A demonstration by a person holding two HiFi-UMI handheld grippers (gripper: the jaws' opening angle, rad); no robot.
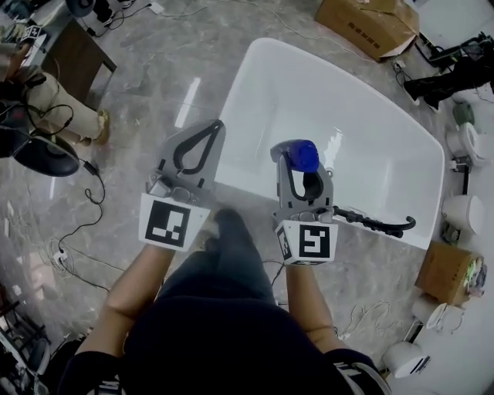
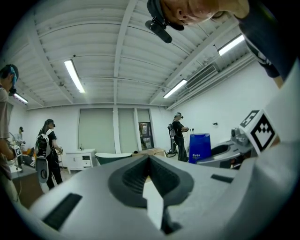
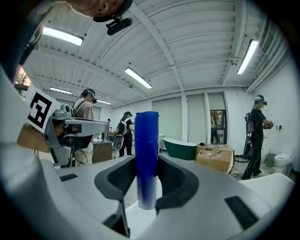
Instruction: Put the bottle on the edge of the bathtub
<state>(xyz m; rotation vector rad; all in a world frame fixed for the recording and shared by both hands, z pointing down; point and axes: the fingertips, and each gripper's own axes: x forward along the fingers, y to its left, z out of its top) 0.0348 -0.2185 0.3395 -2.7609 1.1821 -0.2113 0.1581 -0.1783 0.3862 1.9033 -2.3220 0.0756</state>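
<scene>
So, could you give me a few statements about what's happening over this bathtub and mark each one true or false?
1. The right gripper has its jaws closed on a blue bottle. True.
2. The left gripper holds a second bottle. False: its jaws are together with nothing between them.
3. The bathtub is white. True.
4. The bottle stands on the bathtub's edge. False: it is held up in the right gripper, above the tub's near side.
5. A cardboard box lies on the floor beyond the tub. True.
</scene>
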